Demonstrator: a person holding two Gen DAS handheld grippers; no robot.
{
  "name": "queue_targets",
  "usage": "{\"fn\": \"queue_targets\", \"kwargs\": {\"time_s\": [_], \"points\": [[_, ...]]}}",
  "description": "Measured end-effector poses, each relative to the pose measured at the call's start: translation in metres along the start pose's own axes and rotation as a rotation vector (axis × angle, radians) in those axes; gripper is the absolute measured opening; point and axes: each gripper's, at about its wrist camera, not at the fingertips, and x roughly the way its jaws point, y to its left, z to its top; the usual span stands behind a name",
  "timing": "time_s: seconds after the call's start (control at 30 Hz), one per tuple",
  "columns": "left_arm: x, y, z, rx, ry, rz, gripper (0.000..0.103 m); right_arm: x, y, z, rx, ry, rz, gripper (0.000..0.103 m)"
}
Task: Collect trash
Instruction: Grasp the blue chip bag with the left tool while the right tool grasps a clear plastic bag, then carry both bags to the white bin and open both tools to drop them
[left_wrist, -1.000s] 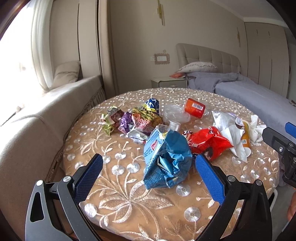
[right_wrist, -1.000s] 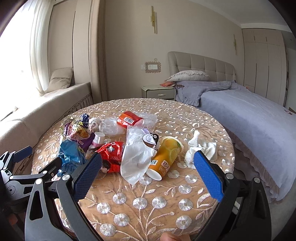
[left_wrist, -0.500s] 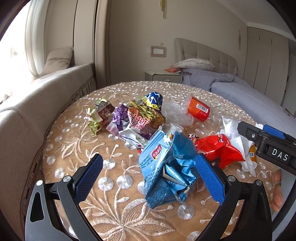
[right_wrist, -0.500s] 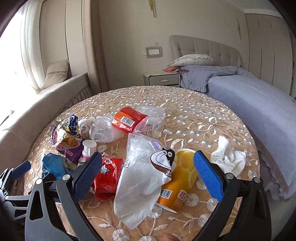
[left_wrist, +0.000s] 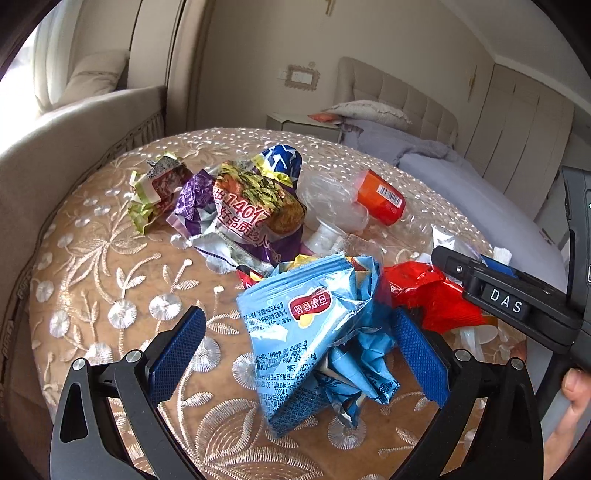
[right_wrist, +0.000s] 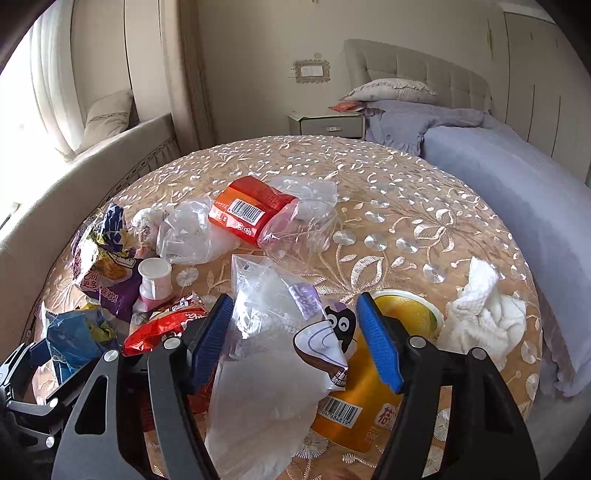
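Observation:
A crumpled blue snack bag (left_wrist: 314, 332) lies on the round embroidered table (left_wrist: 110, 280). My left gripper (left_wrist: 295, 332) stands open around it, and its right pad is close against the bag's edge. In the right wrist view a clear plastic bag with a penguin print (right_wrist: 273, 332) lies over an orange drink cup (right_wrist: 369, 387). My right gripper (right_wrist: 293, 314) straddles that bag and its jaws are closing. The bag fills the gap between the pads but does not look squeezed. A red wrapper (right_wrist: 162, 325) lies just left of it.
Farther back lie purple and yellow wrappers (left_wrist: 251, 210), a small white pot (right_wrist: 155, 277), an orange-red packet (right_wrist: 247, 210) and clear plastic (right_wrist: 192, 236). White tissue (right_wrist: 484, 314) sits at the right. A bed (right_wrist: 517, 184) and a sofa (left_wrist: 55, 147) flank the table.
Both grippers moved forward and down towards the trash. The blue bag now sits between the left jaws. The right jaws have narrowed around the clear plastic bag.

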Motion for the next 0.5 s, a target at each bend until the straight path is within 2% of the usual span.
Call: {"fn": "queue_targets", "kwargs": {"time_s": [0.1,0.13,0.17,0.2,0.27,0.5], "points": [[0.004,-0.007,-0.005,0.042,0.008,-0.006,0.098,0.001,0.001,-0.001,-0.017,0.008,0.012,0.062],[0.005,-0.01,-0.006,0.056,0.011,-0.008,0.095,0.0,0.001,-0.002,-0.021,0.007,0.017,0.059],[0.005,-0.013,-0.007,0.069,0.014,-0.024,0.082,-0.001,0.001,-0.002,-0.023,0.004,0.019,0.058],[0.004,-0.015,-0.008,0.071,0.011,-0.043,0.078,-0.003,0.001,-0.003,-0.02,-0.002,0.02,0.056],[-0.002,-0.018,-0.007,0.091,-0.006,-0.006,0.074,-0.011,0.0,-0.002,-0.011,-0.025,0.033,0.055],[-0.044,-0.029,-0.004,0.134,-0.104,0.04,0.072,-0.057,-0.006,0.003,-0.01,-0.133,0.052,0.055]]}}
